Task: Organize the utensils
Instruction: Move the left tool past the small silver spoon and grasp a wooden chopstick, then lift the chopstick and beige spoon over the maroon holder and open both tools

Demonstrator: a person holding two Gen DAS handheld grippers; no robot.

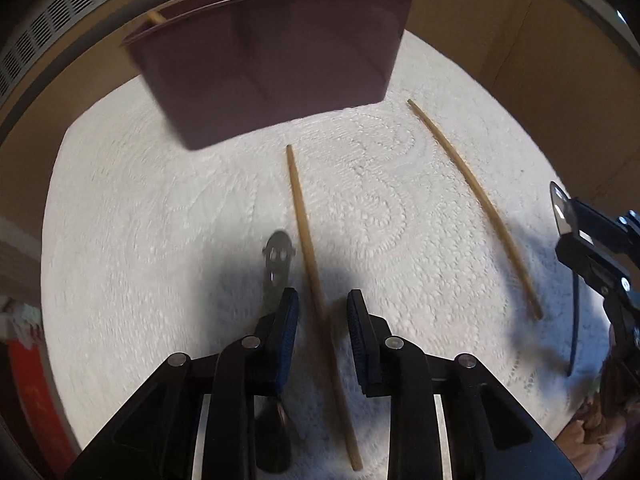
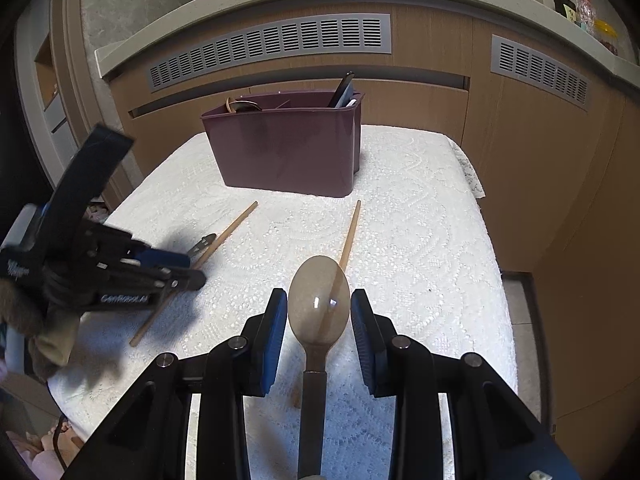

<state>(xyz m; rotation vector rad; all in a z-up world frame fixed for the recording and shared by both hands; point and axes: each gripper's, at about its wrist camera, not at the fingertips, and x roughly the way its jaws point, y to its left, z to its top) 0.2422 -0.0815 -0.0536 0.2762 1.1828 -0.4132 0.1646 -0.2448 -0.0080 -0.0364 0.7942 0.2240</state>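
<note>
A dark purple utensil bin (image 1: 272,68) (image 2: 288,144) stands at the far side of the white lace cloth (image 1: 160,220), holding several utensils. Two wooden chopsticks lie on the cloth: one (image 1: 316,292) (image 2: 224,236) runs between my left gripper's fingers, the other (image 1: 476,208) (image 2: 350,232) lies to the right. My left gripper (image 1: 322,300) (image 2: 188,270) is open just above the cloth. A metal utensil with a cut-out handle (image 1: 278,264) (image 2: 203,243) lies beside its left finger. My right gripper (image 2: 319,300) (image 1: 576,232) stands open around a steel spoon (image 2: 318,308), which stays up between its fingers.
Wooden cabinet panels with grey vent grilles (image 2: 272,44) stand behind the table. The table's right edge (image 2: 496,264) drops to the floor. A black cable (image 1: 574,328) hangs by the right gripper.
</note>
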